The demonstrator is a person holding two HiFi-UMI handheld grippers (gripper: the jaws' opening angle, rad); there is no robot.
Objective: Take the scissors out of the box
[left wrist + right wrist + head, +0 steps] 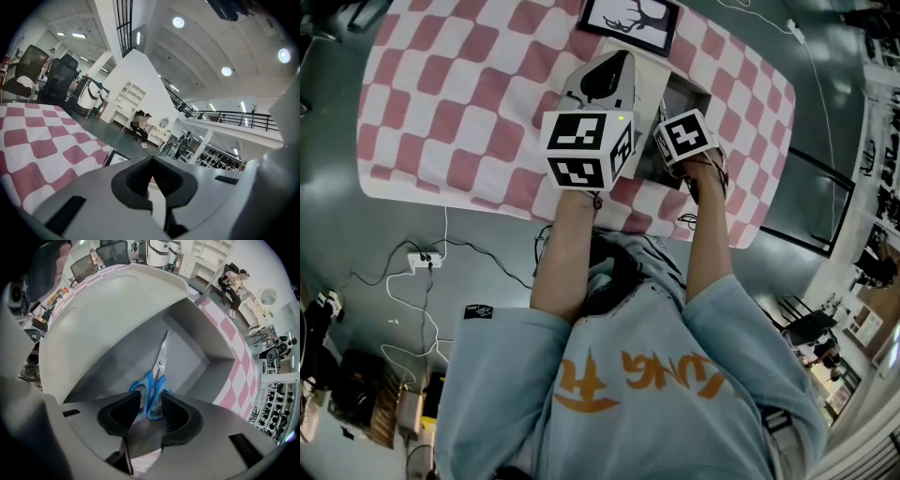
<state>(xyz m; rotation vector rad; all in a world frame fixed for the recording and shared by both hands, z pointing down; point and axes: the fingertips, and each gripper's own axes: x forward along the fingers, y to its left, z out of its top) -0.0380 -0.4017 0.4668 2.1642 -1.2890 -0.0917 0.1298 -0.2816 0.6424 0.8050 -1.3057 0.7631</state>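
The grey box [206, 366] stands open on the checked cloth, its white lid [108, 319] raised at the left. Blue-handled scissors [152, 392] lie on the box floor with the blades pointing away from me. My right gripper [151, 404] points straight down into the box. Its jaws are open, with the handles between the fingertips and the pads not pressing on them. In the head view the right gripper's cube [686, 136] hides its jaws and the scissors. My left gripper [617, 64] is shut on the edge of the lid [649, 82]; a thin white strip shows between its pads [140, 178].
A pink-and-white checked cloth [459, 103] covers the table. A black picture frame [630, 21] lies just beyond the box. Cables and a power strip [422, 260] lie on the floor at my left. The table's near edge runs right in front of my arms.
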